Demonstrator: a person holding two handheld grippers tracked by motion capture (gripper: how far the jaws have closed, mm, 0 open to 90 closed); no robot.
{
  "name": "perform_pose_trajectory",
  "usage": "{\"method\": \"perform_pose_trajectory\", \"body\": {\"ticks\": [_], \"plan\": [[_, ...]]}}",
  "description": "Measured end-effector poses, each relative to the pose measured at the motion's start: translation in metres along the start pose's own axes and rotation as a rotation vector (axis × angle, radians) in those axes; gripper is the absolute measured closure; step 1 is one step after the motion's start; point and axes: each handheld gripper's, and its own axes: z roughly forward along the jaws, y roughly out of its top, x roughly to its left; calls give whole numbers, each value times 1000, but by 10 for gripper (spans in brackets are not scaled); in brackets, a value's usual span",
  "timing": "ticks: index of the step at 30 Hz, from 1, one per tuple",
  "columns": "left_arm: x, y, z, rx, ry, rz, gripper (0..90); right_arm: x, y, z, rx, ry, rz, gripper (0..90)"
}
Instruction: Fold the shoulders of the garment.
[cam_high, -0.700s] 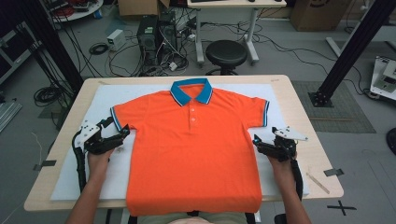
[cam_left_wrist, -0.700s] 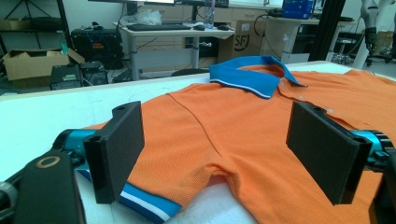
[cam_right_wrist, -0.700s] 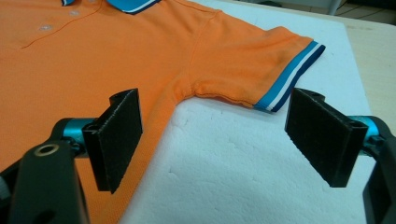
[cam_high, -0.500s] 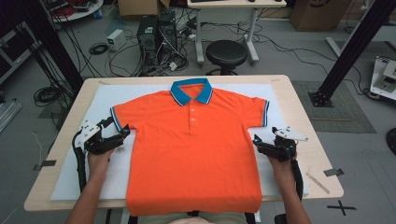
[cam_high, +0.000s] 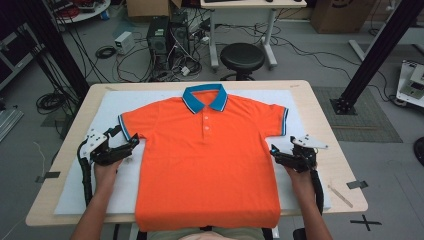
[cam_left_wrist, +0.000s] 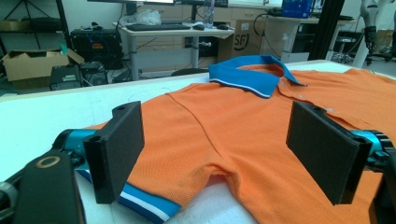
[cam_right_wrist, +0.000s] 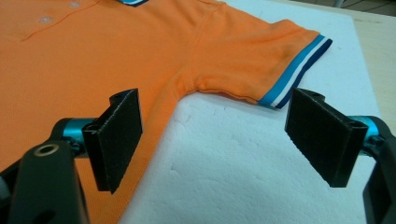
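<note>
An orange polo shirt (cam_high: 207, 160) with a blue collar (cam_high: 205, 97) lies flat, front up, on a white foam sheet (cam_high: 122, 100) covering the table. My left gripper (cam_high: 131, 141) hovers at the shirt's left sleeve, open; between its wide jaws I see the sleeve (cam_left_wrist: 187, 140) and its striped cuff (cam_left_wrist: 144, 205), with no pad touching cloth. On the opposite side my right gripper (cam_high: 274, 152) stands open at the shirt's edge below the right sleeve (cam_right_wrist: 252, 70). Bare foam (cam_right_wrist: 224, 163) lies between its pads (cam_right_wrist: 119, 140).
The wooden table (cam_high: 332, 135) has a narrow bare strip on the right with a pale stick (cam_high: 340, 195) lying on it. A black stool (cam_high: 242, 57), computers and cables stand on the floor beyond the far edge. A black post (cam_high: 380, 45) rises at right.
</note>
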Motion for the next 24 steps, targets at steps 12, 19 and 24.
{"method": "perform_pose_trajectory", "body": {"ticks": [12, 19, 24], "plan": [[0, 0, 0, -2, -11, 4, 192, -1, 40, 15, -10, 17, 59, 242], [0, 0, 0, 2, -10, 6, 193, -24, 53, 45, 97, -58, 112, 263], [0, 0, 0, 2, -9, 7, 193, -41, 61, 59, 155, -88, 146, 287]]}}
